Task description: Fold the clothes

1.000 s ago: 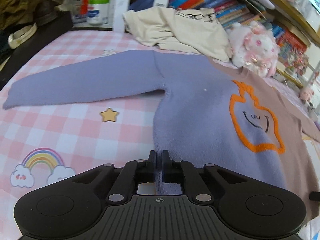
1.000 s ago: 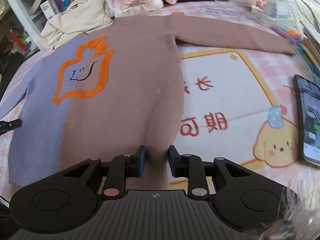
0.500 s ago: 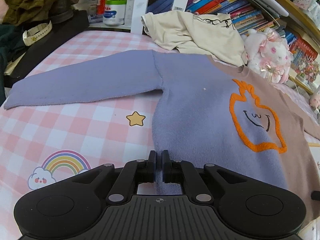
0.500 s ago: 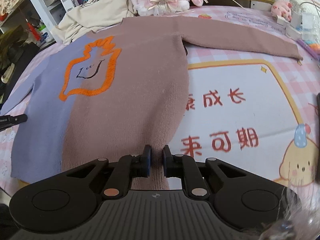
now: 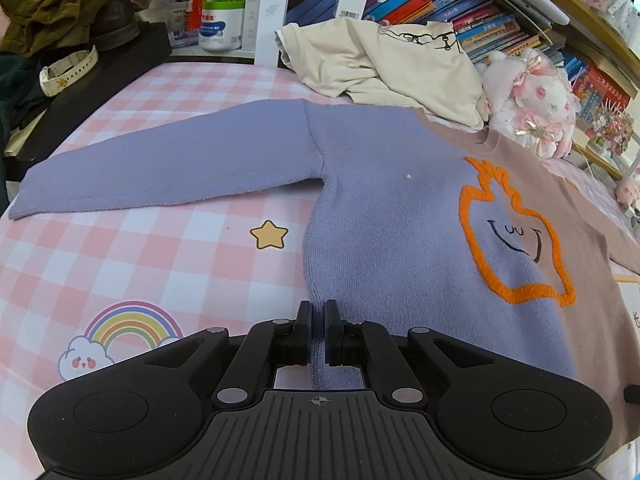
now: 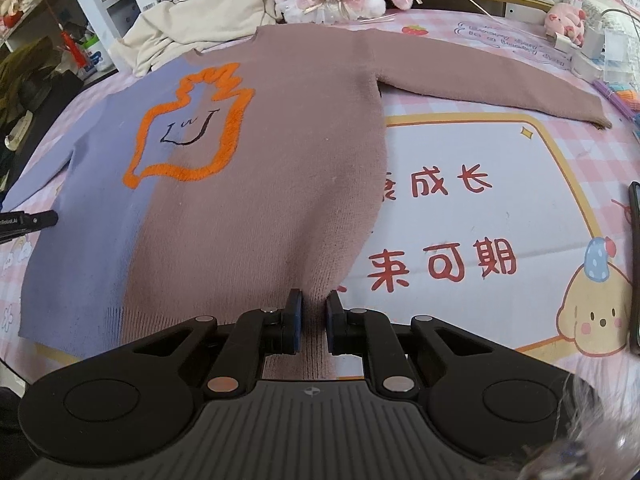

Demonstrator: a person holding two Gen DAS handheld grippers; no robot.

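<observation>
A sweater, half purple [image 5: 384,208] and half brown [image 6: 280,152], lies flat on the pink checked bed cover with an orange outlined face on its chest and both sleeves spread out. My left gripper [image 5: 318,330] is shut on the purple bottom-left hem corner. My right gripper [image 6: 314,322] is shut on the brown bottom-right hem corner. The left gripper's tip shows at the left edge of the right wrist view [image 6: 28,222].
A cream garment [image 5: 384,68] and a pink plush rabbit [image 5: 528,100] lie beyond the collar, with bookshelves [image 5: 440,4] behind. A phone [image 6: 634,264] lies at the right edge. Cables and small items [image 6: 588,40] sit at the far right. A dark ledge [image 5: 80,92] borders the left.
My right gripper closed on the brown hem over the last second. Both grippers rose a little with the hem; the left stayed shut.
</observation>
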